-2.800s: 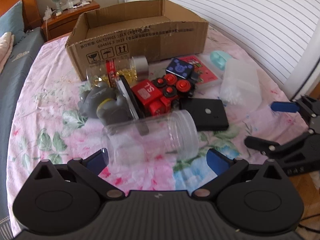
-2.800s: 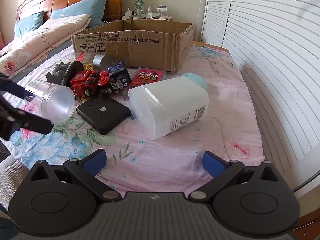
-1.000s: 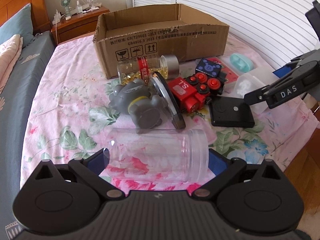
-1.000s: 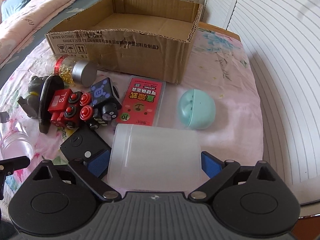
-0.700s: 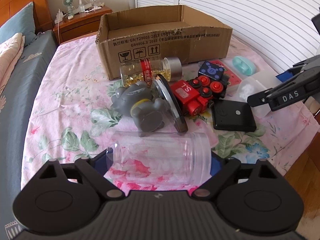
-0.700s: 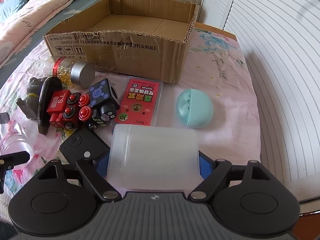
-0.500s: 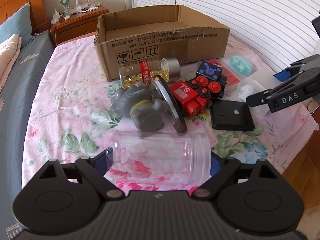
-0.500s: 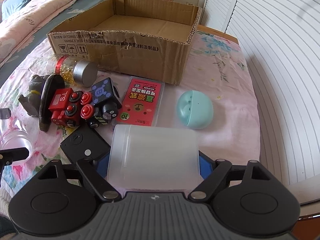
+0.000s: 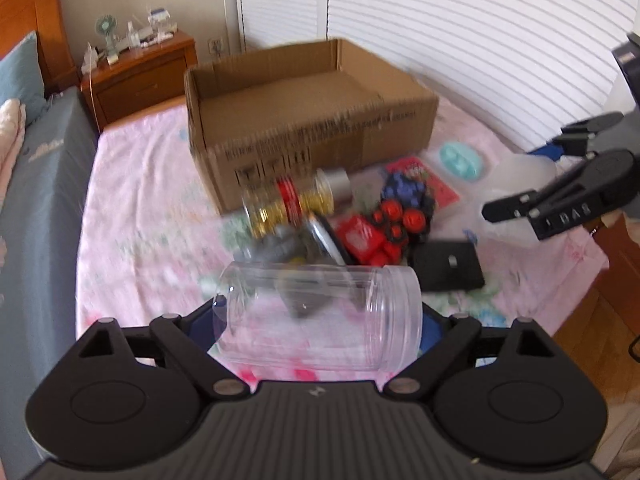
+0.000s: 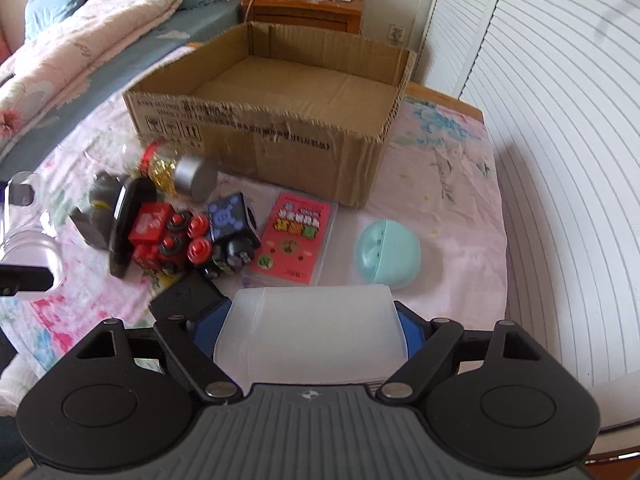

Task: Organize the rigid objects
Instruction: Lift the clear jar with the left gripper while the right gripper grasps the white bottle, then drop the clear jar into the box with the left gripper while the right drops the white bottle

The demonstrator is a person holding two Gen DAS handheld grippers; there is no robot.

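My left gripper (image 9: 318, 326) is shut on a clear plastic jar (image 9: 340, 300), which lies crosswise between the pads and is raised above the flowered sheet. My right gripper (image 10: 311, 330) is shut on a translucent white container (image 10: 320, 312), also held crosswise and clear of the sheet. The open cardboard box (image 10: 280, 140) stands behind the pile of objects with nothing visible inside; in the left wrist view the box (image 9: 312, 136) is blurred. The right gripper (image 9: 560, 204) with its white container (image 9: 516, 184) shows at the right of the left wrist view.
On the sheet in front of the box lie a capsule bottle (image 10: 176, 172), a grey toy (image 10: 96, 208), a red toy train (image 10: 168, 240), a blue cube (image 10: 230, 218), a pink card pack (image 10: 296, 236), a mint egg-shaped case (image 10: 388, 252) and a flat black box (image 10: 188, 296). A nightstand (image 9: 140, 76) stands behind.
Both grippers closed onto their containers, the left on the clear jar and the right on the white container. Both then rose, lifting the containers off the sheet.
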